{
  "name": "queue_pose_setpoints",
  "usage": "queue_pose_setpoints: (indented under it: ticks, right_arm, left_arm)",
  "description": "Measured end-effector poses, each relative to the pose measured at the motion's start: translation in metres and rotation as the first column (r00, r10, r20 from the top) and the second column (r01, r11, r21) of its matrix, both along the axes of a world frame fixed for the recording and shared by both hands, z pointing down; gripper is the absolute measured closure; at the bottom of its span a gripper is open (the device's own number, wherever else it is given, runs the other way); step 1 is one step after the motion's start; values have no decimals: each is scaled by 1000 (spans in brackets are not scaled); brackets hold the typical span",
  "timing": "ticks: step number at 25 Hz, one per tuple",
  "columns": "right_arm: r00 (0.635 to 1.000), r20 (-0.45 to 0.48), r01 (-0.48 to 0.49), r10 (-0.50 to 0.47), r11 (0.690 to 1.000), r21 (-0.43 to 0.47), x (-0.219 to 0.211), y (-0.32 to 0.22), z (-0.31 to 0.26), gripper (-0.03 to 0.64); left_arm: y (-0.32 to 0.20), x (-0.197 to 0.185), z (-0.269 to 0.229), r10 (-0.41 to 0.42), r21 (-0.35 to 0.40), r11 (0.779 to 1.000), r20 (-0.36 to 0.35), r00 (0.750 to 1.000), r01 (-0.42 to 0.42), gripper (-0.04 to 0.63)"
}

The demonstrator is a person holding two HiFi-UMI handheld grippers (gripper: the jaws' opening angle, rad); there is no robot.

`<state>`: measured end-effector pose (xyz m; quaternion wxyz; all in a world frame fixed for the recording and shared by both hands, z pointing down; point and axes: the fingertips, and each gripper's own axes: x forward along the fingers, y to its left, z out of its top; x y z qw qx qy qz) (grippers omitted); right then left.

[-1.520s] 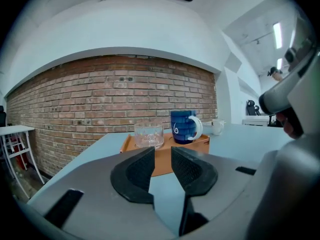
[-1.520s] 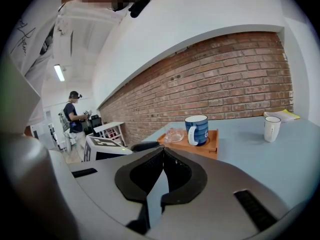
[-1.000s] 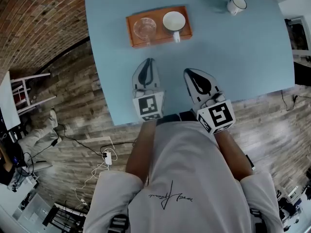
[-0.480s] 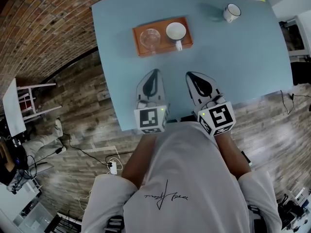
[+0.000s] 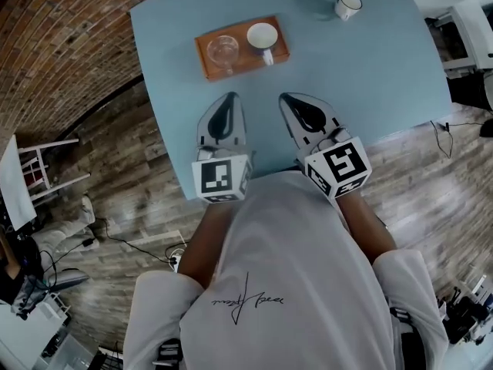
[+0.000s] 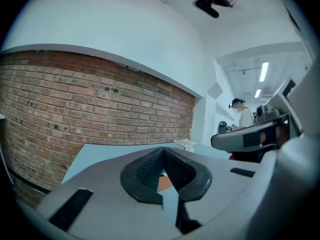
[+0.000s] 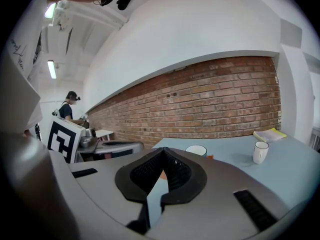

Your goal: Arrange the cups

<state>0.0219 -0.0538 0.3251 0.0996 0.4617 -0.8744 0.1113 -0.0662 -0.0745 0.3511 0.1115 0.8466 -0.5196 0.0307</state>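
As 2 sit on orange tray [image 5: 203, 62], clear glass [image 5: 222, 50], wht mug [image 5: 262, 35]

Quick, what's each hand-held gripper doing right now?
Left hand-held gripper: closed, holding nothing.
Right hand-held gripper: closed, holding nothing.

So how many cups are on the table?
3. A glass cup and a white mug sit side by side on the orange tray; a second white mug stands alone on the table, farther right. None looks hidden.
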Motion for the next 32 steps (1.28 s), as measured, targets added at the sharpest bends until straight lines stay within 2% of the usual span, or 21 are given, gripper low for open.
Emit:
queue_pose_setpoints:
  ticks: [4,13,26,32]
  right_arm:
    - [998,-20,67,-67,997,23,-6,4,-13,597]
    - [984,13,179,-179,984,-17,-25,22,-22,597]
    - [986,15,168,-168,985,-29,-38,28,-16,597]
    - [990,18,142,-141,989,-33,-40,26,-13,597]
  left_arm:
    - [-4,-1,-22,21,35,999,-9,1000,-21,586]
    - [6,4,-33,96,46,994,-27,995,-95,586]
    - [11,-6,-30,126,40,991,-32,992,-124,586]
    - [12,-6,-33,150,81,985,23,988,-151,586]
